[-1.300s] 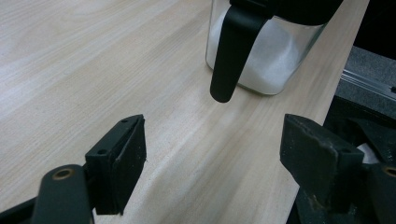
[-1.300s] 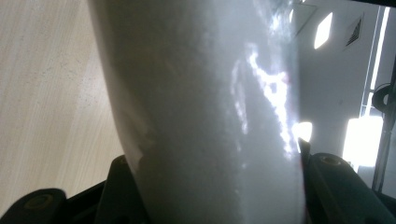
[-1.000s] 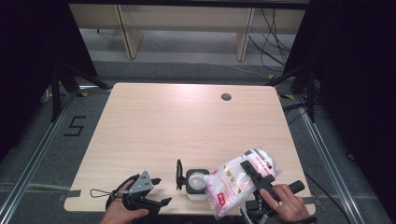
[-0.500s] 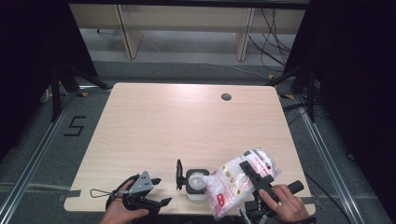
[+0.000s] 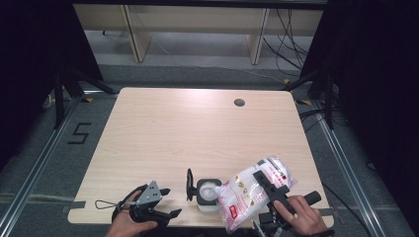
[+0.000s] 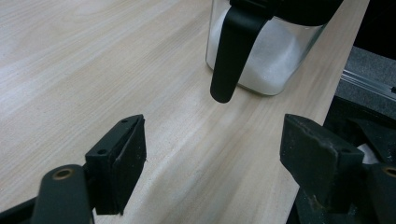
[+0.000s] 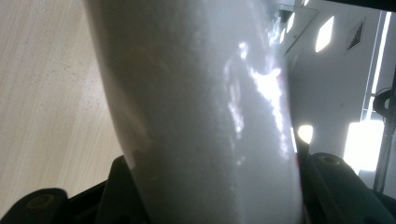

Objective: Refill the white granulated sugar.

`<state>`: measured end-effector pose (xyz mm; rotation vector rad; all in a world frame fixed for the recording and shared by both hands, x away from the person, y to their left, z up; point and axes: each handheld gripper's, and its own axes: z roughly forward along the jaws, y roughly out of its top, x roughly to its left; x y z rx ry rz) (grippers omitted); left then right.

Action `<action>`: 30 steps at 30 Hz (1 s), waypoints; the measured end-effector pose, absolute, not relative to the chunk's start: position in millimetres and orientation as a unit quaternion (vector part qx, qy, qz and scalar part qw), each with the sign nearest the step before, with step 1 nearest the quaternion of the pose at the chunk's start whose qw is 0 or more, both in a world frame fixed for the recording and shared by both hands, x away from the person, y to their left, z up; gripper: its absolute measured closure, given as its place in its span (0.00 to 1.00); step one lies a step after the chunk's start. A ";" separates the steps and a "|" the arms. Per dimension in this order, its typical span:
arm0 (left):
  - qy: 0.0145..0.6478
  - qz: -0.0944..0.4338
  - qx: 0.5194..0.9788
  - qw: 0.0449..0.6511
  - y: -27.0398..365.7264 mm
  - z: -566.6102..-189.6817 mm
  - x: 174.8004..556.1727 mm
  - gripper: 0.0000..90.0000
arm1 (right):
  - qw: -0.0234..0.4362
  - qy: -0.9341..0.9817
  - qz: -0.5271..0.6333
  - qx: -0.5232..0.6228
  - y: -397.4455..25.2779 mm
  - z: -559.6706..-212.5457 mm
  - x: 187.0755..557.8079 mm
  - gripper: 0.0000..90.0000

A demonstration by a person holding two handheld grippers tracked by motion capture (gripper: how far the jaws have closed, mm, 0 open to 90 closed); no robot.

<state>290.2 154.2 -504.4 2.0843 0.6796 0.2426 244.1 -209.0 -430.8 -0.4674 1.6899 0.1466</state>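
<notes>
Near the pale wooden table's (image 5: 197,133) front edge, a crinkly clear plastic bag of white grains (image 5: 249,190) is clamped by the right gripper (image 5: 264,183) over a glass, black-handled jar (image 5: 207,193); the left gripper (image 6: 212,175) is held spread, ungrasping.

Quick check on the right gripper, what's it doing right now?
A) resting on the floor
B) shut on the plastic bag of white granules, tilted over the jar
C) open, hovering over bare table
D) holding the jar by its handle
B: in the high view the right gripper clamps the bag, which leans down toward the open jar; the right gripper view has the bag pinched between both jaws.
</notes>
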 end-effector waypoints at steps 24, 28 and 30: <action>0.279 0.096 0.841 0.452 154.1 -504.8 289.7 0.25 | 0.639 0.736 0.063 -0.212 -209.3 -432.4 245.9 0.59; 0.285 0.097 0.845 0.443 155.7 -503.9 288.9 0.25 | 0.639 0.737 0.061 -0.213 -209.4 -432.4 246.4 0.59; 0.273 0.101 0.849 0.442 156.5 -503.2 290.1 0.25 | 0.639 0.737 0.059 -0.212 -209.5 -433.2 246.0 0.59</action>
